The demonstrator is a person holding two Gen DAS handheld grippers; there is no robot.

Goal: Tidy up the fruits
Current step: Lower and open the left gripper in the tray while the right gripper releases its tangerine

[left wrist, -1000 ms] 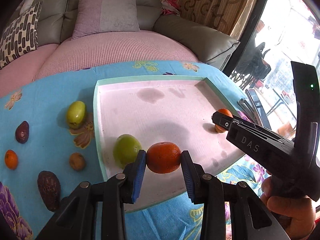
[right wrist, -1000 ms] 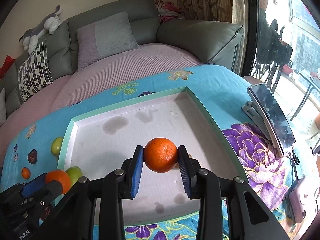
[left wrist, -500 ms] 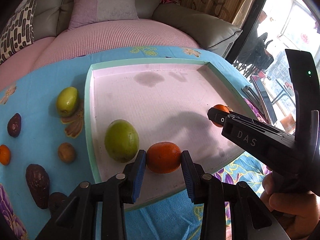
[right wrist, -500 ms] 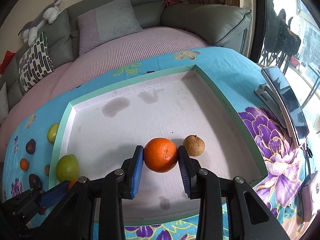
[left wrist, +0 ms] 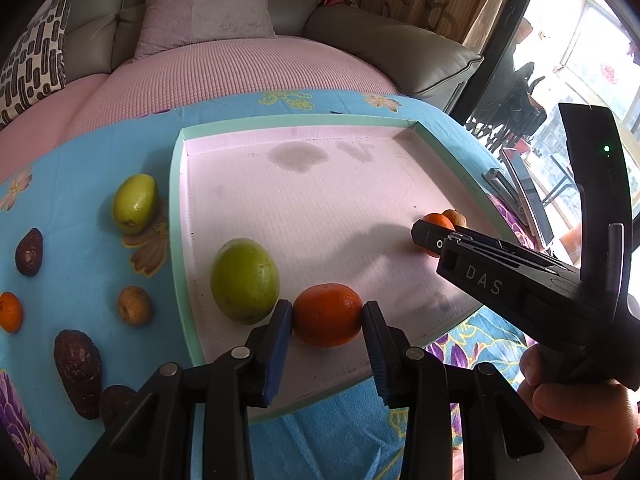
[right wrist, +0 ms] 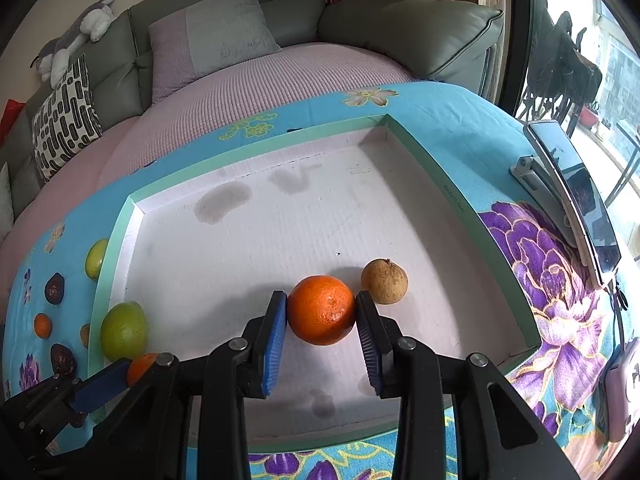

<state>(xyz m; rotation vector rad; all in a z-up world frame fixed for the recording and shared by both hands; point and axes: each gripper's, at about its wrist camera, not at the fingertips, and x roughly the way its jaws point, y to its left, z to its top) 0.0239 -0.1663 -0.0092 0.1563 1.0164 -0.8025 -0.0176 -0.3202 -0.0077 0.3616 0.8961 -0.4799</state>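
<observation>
Now: left gripper (left wrist: 326, 316) clamps orange (left wrist: 327, 314), right gripper (right wrist: 321, 310) clamps second orange (right wrist: 321, 309), both low over tray (right wrist: 436, 184). Set down gently beside green fruit (left wrist: 244, 278) and brown fruit (right wrist: 384, 281), then release.

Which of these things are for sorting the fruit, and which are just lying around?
For the job:
- left gripper, holding an orange
- right gripper, holding another orange
- tray
- big green fruit and brown fruit in the tray
- fruits outside it, like the green one

Just lying around:
- phone on a stand
- sofa cushions
- stuffed toy
</observation>
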